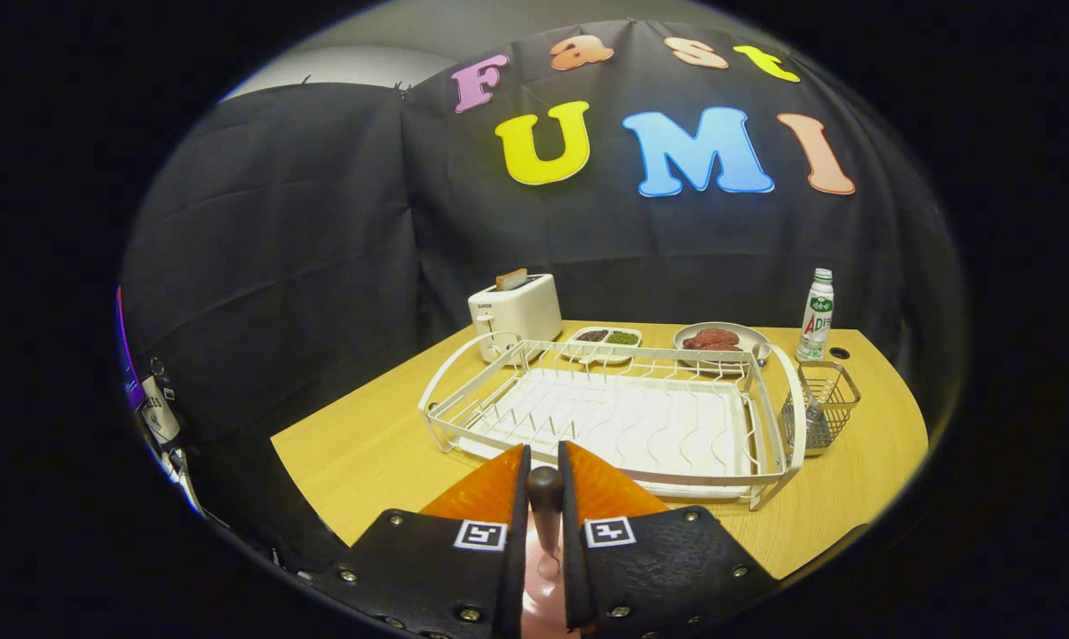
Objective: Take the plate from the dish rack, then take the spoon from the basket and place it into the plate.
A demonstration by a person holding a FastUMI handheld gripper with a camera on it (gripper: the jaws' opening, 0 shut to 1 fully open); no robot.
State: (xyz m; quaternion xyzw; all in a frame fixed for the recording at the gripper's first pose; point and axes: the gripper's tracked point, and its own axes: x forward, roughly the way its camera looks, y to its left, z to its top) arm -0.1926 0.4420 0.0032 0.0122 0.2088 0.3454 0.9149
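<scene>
Between the two fingers of the gripper sits the dark handle of the spoon, its long axis running along the fingers with the rounded end pointing forward toward the dish rack; the fingers are nearly closed and both seem to press on it. Directly under the fingers a pink surface shows in the gap, which I take to be the plate, though too little shows to be sure. Judging by this, the spoon already hangs over its goal, so the coming move is mostly downward. Off to the right, hung on the rack's end, is the wire basket. The gripper points level across the wooden table.
</scene>
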